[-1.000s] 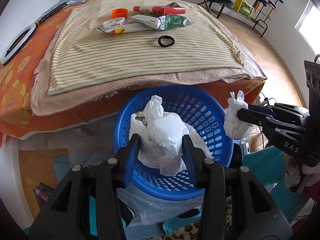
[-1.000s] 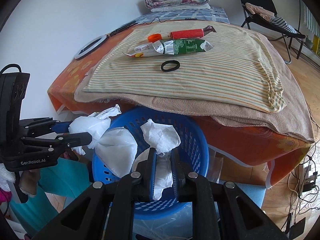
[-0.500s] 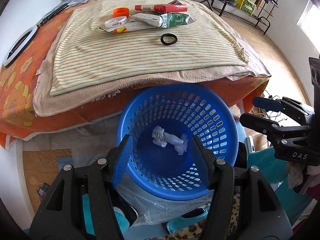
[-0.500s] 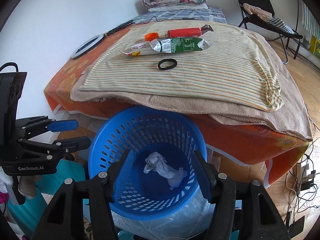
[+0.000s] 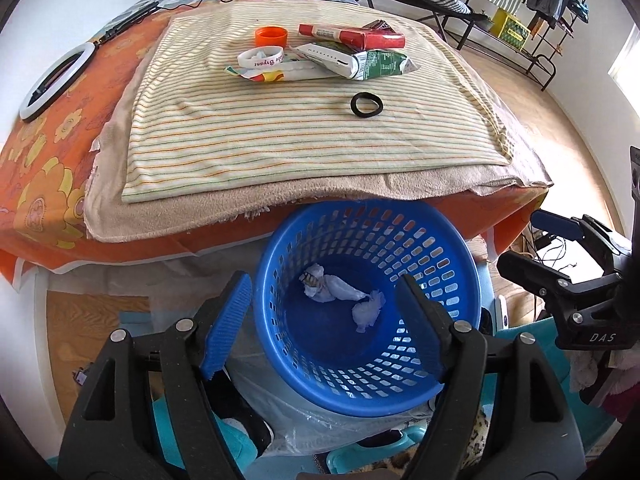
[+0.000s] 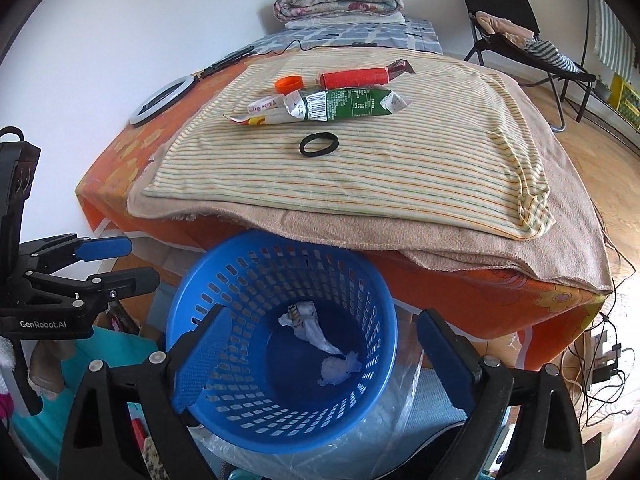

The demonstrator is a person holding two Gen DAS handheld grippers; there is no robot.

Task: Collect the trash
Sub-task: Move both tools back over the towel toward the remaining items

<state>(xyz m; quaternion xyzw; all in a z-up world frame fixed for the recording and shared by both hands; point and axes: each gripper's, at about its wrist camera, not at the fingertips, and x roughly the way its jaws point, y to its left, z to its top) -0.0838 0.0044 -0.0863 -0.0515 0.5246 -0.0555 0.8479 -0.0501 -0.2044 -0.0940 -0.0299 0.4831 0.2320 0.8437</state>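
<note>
Both grippers, left (image 5: 324,316) and right (image 6: 320,354), are held wide open and empty over a blue basket (image 5: 460,276) at the bed's (image 6: 560,300) near edge. Crumpled white tissues (image 5: 340,292) are seen at its bottom. Next, wrappers (image 6: 320,108) near the far edge are likely to be reached for.

Left wrist: above blue basket (image 5: 368,360), close, facing down and toward bed (image 5: 48,168).
Right wrist: same, from the basket's right.
Shared: basket (image 6: 280,408), bed (image 6: 540,304).
</note>
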